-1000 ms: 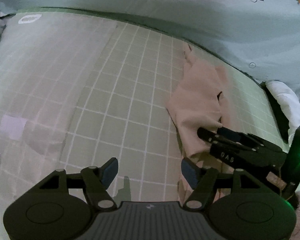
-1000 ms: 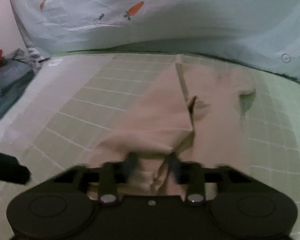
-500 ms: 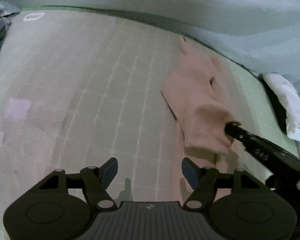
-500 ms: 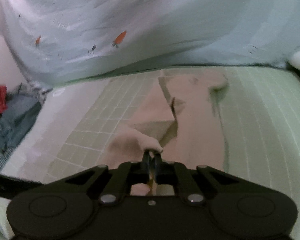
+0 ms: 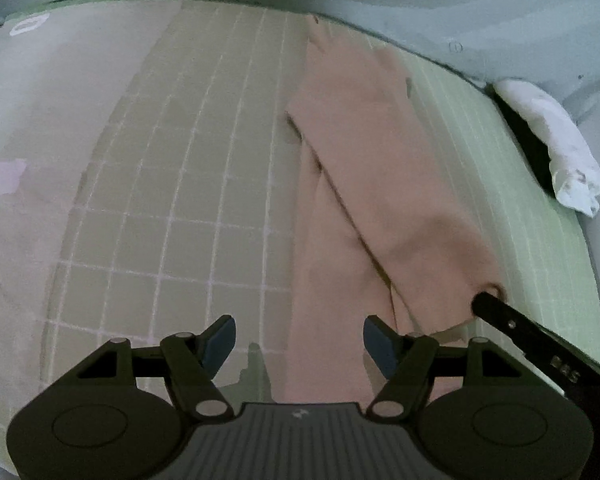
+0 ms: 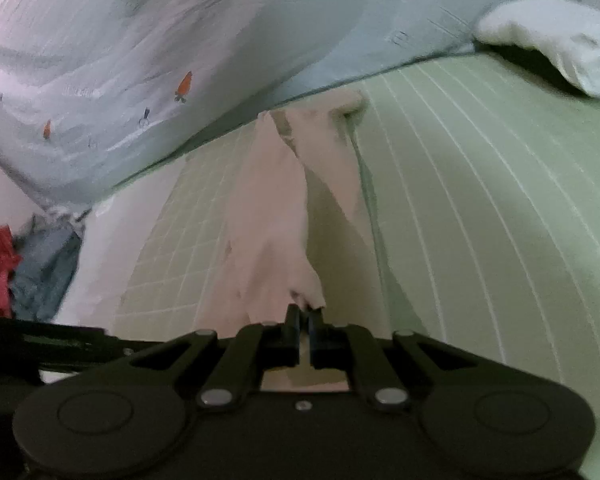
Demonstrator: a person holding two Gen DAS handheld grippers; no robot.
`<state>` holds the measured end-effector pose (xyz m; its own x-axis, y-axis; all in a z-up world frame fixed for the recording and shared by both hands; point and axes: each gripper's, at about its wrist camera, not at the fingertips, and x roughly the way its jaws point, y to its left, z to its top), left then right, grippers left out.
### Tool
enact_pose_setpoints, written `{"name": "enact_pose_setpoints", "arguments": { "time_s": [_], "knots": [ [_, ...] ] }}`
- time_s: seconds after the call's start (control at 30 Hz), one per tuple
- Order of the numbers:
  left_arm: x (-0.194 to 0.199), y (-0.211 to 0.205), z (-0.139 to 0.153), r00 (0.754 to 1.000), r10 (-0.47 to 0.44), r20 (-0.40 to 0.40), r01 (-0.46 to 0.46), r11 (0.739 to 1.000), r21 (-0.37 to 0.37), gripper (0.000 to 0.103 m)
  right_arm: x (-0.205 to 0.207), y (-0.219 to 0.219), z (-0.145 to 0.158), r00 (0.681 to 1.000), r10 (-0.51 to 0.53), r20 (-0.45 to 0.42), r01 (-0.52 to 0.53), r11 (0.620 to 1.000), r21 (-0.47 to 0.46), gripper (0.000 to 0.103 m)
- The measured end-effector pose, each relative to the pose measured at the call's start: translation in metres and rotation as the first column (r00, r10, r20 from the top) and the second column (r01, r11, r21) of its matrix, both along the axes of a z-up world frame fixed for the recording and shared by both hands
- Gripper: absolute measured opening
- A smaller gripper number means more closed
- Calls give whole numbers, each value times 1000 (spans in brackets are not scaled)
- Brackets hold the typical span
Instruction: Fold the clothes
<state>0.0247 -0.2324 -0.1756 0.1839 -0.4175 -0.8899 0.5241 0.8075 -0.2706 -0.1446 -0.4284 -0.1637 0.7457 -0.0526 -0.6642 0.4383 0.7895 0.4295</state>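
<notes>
On the right claw's [image 5: 485,298] black finger, seen in the left view at 4 o'clock, faint stamped characters are carried but cannot be read with certainty; a small white mark is printed on the ribbed housing of the left claw [image 5: 298,342]. A white oval label [image 5: 29,26] is seen at 10 o'clock on the sheet [image 5: 204,184], its writing too blurred to read. The sheet is a pale green cloth ruled in thin white lines, squares in the left view and long stripes in the right, spread over a bed. A soft pink garment [image 5: 364,184], matte and creased, is laid in a long strip from 12 to 6 o'clock, with one layer folded over another along a diagonal edge. Its near corner is lifted and pinched by the right claw [image 6: 304,312], whose jaws are pressed together on the cloth. The left claw's jaws are held apart, with nothing between the blue pads [image 5: 220,340]; they hover over the sheet and the garment's near end. A pale blue duvet [image 6: 172,48] printed with small orange carrots is bunched along the far edge. A crumpled white cloth [image 5: 556,148] lies at 2 o'clock, and red and blue clothes [image 6: 16,268] are heaped at 9 o'clock in the right view.
</notes>
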Motion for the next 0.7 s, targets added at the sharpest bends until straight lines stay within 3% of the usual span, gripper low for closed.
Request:
{"name": "enact_pose_setpoints", "arguments": {
  "time_s": [0.1,0.17,0.23,0.33,0.4,0.5,0.7],
  "knots": [
    [-5,2,-5,1000,-9,-13,9,1000,11,71,-16,-3,-5,999,-32,43,27,993,116,4],
    [-7,6,-7,1000,-12,-22,12,1000,3,71,-27,-9,-15,993,-88,80,65,965,255,4],
    [-10,11,-8,999,-15,-31,15,1000,-7,71,-40,-15,-27,975,-167,144,89,897,433,4],
    [-9,16,-7,999,-12,-31,12,1000,2,71,-55,-20,-43,939,-269,213,83,781,619,4],
    [-9,18,-9,999,-12,-38,13,1000,2,71,-58,-20,-52,939,-304,160,138,760,636,4],
    [-9,21,-12,998,-22,-53,23,1000,6,71,-52,-14,-58,964,-267,15,216,810,546,3],
    [-8,19,-16,998,-38,-49,39,999,27,69,-42,-1,-40,974,-219,-60,226,897,381,3]
  ]
}}
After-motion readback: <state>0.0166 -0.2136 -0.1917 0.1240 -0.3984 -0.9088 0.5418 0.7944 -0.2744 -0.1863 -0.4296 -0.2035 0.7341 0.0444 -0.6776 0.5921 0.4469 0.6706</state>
